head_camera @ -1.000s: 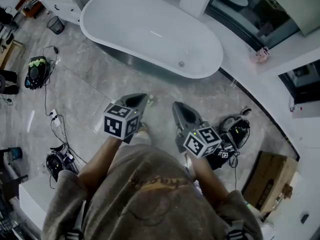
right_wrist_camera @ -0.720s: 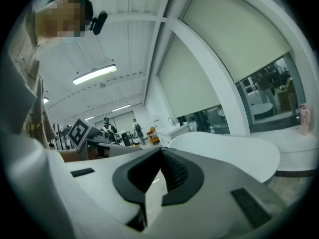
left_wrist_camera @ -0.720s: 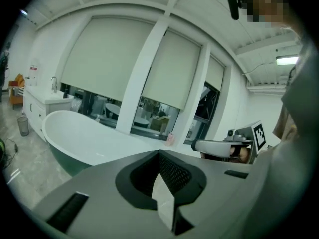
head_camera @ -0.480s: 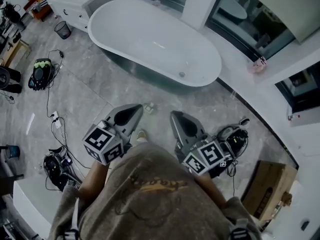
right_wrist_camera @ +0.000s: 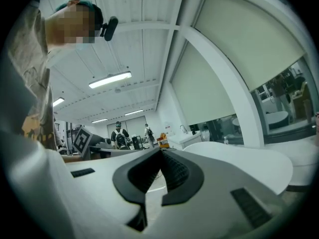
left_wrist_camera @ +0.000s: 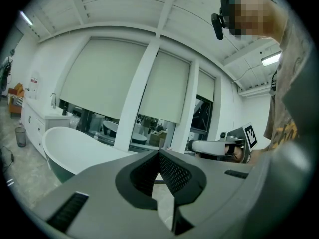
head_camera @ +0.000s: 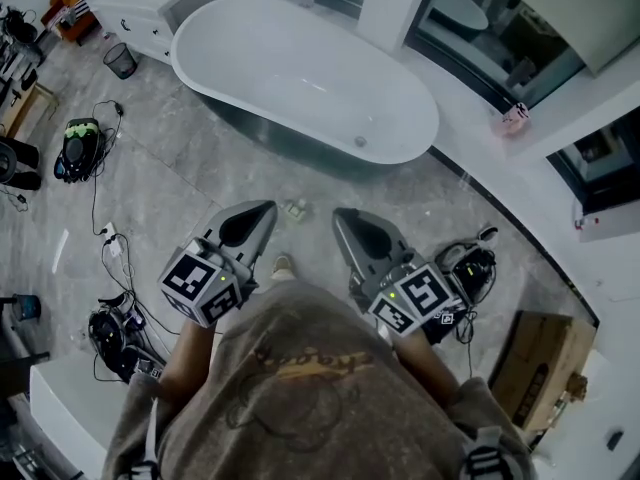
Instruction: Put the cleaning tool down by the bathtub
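Head view: left gripper (head_camera: 266, 209) and right gripper (head_camera: 338, 216) are held out over the grey veined marble floor (head_camera: 170, 183). The forearms are mostly hidden under a beige shirt (head_camera: 300, 388). A glossy white oval bathtub (head_camera: 300, 73) sits ahead. A small pale object (head_camera: 295, 208) lies on the floor near the tub base, just past the gripper tips. It is too small to confirm as the cleaning tool.

Left gripper view: matte grey jaws with ribbed black pads (left_wrist_camera: 173, 172), tips touching, nothing between them. The gripper body cuts off the tub's lower part.

Right gripper view: same build, tips together, empty. The tub rim is partly hidden behind the jaw.
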Tool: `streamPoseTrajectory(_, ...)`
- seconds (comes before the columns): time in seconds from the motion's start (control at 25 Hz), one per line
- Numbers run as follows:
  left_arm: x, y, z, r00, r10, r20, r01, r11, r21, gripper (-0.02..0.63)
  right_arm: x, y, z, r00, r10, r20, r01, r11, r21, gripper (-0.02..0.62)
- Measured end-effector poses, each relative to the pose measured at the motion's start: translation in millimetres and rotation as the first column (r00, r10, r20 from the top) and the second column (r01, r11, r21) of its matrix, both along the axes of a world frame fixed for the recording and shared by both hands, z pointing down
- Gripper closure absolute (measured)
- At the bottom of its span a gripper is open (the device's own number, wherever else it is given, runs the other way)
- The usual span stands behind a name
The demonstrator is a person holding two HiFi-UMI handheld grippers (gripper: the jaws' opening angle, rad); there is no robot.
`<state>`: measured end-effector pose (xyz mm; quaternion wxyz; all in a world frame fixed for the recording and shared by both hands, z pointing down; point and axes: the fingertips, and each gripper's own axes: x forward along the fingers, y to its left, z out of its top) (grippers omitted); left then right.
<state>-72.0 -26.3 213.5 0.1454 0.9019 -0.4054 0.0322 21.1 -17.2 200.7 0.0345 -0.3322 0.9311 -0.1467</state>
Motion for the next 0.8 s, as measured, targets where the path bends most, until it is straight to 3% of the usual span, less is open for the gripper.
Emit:
streamPoseTrajectory(0.36,-15.1,8.8,6.9,0.999,-0.047,-0.007,0.047,0.999,-0.011,0.598,-9.1,5.2,-4.1,0.999,-0.031,-0.012,0.031,0.999,0.011,0.597)
streamPoseTrajectory(0.8,-14.7,16.9,7.5,0.999,-0.041,0.022,0.041,0.999,0.014,0.598,-13.7,7.5,-0.5,0.999,-0.041,0.005,0.041,0.999,-0.008,0.597)
